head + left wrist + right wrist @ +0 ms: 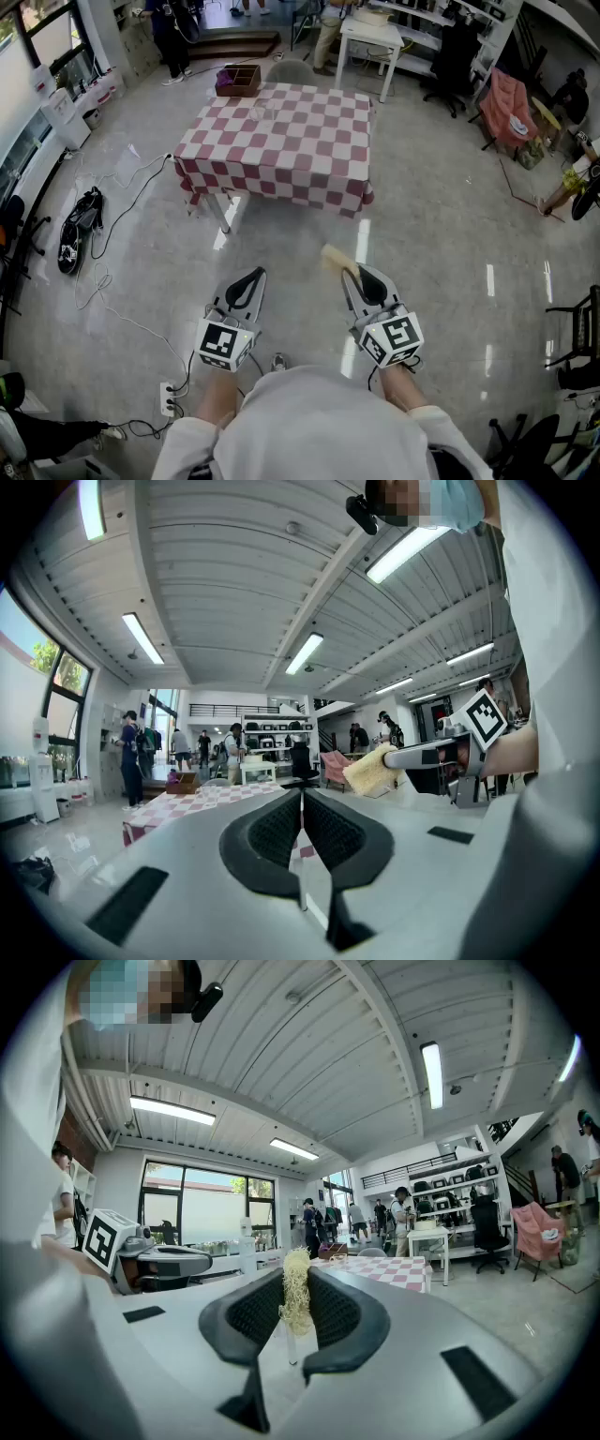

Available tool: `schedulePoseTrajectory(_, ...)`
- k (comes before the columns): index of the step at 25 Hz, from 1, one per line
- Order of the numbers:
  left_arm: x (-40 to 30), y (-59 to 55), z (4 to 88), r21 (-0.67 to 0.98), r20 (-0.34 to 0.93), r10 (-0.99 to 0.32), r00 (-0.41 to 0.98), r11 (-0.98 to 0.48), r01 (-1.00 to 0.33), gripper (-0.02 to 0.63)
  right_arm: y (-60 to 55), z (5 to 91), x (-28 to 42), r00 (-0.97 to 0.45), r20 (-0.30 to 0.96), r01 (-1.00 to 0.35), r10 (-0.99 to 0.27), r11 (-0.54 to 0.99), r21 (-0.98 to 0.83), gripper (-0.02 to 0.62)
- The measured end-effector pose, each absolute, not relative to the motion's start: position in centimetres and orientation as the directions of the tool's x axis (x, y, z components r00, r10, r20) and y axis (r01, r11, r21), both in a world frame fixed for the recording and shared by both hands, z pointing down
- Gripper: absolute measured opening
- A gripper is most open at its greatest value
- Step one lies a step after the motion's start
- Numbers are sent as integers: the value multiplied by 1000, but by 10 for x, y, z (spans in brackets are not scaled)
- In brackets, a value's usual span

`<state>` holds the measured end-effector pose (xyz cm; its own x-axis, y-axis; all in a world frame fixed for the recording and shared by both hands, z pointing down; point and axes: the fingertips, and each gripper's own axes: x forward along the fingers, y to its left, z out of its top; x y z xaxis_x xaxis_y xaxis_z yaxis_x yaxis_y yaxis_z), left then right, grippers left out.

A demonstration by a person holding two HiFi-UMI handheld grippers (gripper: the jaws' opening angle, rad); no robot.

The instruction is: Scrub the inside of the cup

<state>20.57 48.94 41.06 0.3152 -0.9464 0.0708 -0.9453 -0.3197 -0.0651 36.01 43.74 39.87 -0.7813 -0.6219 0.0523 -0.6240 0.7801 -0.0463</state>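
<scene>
My right gripper is shut on a yellow sponge, which sticks out forward and left of its tips. In the right gripper view the sponge is squeezed thin between the black pads. My left gripper is shut with nothing in it; its jaws meet in the left gripper view, where the sponge shows at the right. Both grippers hang level over the floor, well short of the red-and-white checkered table. A small clear cup stands on the table's far half, faint and hard to make out.
A brown box sits at the table's far left corner. A white table and shelves stand behind it, with people walking there. Cables and a power strip lie on the floor at the left, beside a black bag. A pink chair is at the right.
</scene>
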Motion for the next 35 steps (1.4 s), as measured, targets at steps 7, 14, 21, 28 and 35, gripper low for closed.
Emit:
schedulePoseTrajectory(7, 195, 489, 412, -51, 66, -946, 317, -320, -946, 37, 442, 395, 346, -808, 25, -589, -589, 806, -62, 87)
schedulePoseTrajectory(14, 180, 487, 415, -49, 68, -940, 334, -337, -940, 37, 436, 397, 335, -786, 23, -617, -618, 783, -76, 87)
schedulePoseTrajectory(21, 150, 481, 420, -40, 65, -931, 360, -363, -931, 37, 432, 399, 316, -751, 18, -658, -660, 748, -87, 87)
schedulePoseTrajectory(28, 124, 472, 427, -14, 66, -920, 386, -388, -922, 37, 430, 400, 297, -724, 18, -688, -690, 720, -86, 87)
schedulePoseTrajectory(35, 106, 446, 429, 1, 56, -925, 376, -377, -926, 37, 400, 401, 283, -724, 36, -690, -689, 720, -78, 87)
